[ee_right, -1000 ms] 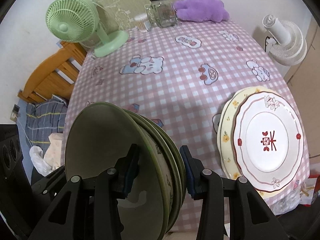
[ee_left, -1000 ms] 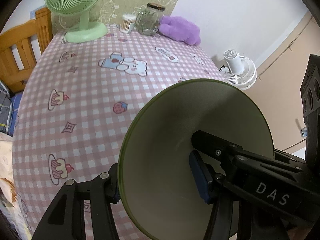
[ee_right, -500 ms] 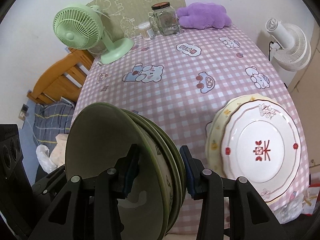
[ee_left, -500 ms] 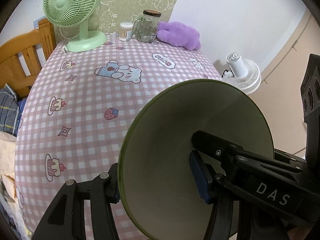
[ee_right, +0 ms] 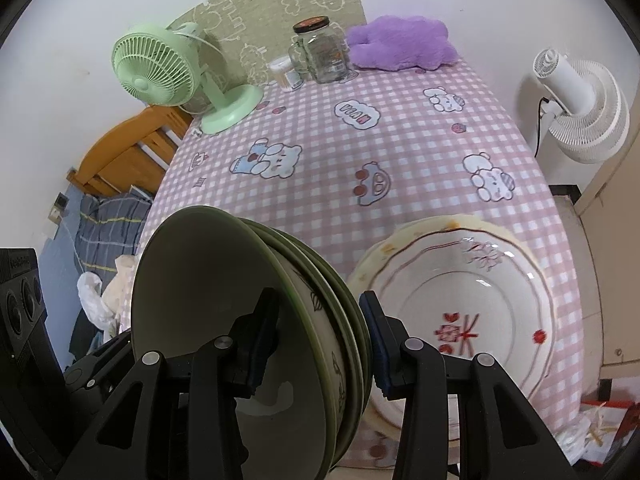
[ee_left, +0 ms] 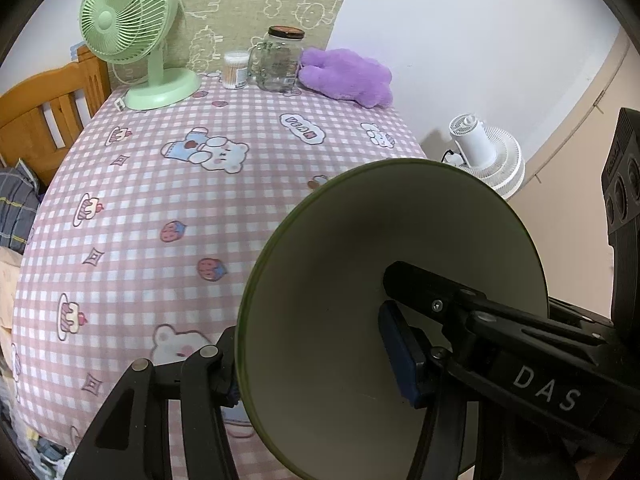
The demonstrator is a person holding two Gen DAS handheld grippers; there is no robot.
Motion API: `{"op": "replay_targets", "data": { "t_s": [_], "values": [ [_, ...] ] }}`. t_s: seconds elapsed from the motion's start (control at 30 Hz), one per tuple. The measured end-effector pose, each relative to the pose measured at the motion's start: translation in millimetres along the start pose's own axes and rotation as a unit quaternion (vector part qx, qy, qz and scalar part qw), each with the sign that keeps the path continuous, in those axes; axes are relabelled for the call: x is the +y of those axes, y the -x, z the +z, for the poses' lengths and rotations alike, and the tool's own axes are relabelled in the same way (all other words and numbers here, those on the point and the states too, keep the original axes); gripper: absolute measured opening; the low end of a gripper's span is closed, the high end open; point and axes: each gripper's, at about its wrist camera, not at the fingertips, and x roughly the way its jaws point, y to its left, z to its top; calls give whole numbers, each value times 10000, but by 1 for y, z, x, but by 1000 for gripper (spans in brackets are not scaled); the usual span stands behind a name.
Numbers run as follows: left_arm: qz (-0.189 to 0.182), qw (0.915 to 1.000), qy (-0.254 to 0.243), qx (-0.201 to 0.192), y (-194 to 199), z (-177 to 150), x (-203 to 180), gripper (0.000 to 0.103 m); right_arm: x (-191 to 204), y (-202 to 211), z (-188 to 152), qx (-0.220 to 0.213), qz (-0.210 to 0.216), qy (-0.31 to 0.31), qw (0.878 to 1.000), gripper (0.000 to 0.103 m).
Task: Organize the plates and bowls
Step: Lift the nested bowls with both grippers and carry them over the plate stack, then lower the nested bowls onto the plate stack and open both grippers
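Stack of nested green-rimmed ceramic bowls [ee_right: 256, 320]: lower left of frame, tilted on edge, pinched by right gripper [ee_right: 316, 344] and left gripper [ee_left: 308, 364]. Two stacked floral plates [ee_right: 472, 304]: lower right on pink checked tablecloth [ee_right: 360, 152]. Plates gathered; bowls apparently unplaced.

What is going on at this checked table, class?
A person is clearing dishes with a two-finger gripper in each hand. Both the left gripper and the right gripper clamp the rim of one stack of green bowls, held tilted above the tablecloth. Two stacked plates lie near the table's right edge.
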Motion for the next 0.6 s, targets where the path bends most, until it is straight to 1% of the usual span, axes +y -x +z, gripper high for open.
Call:
{"op": "replay_targets", "data": {
  "t_s": [0.33,0.6],
  "values": [
    [-39,9999,115,-58,-20,2,-43,58,-45,11,6,8,-41,113,9999,45],
    [-61,9997,243,-46,-40,0,-69,58,-78,13,7,57,-92,200,9997,45]
  ]
}}
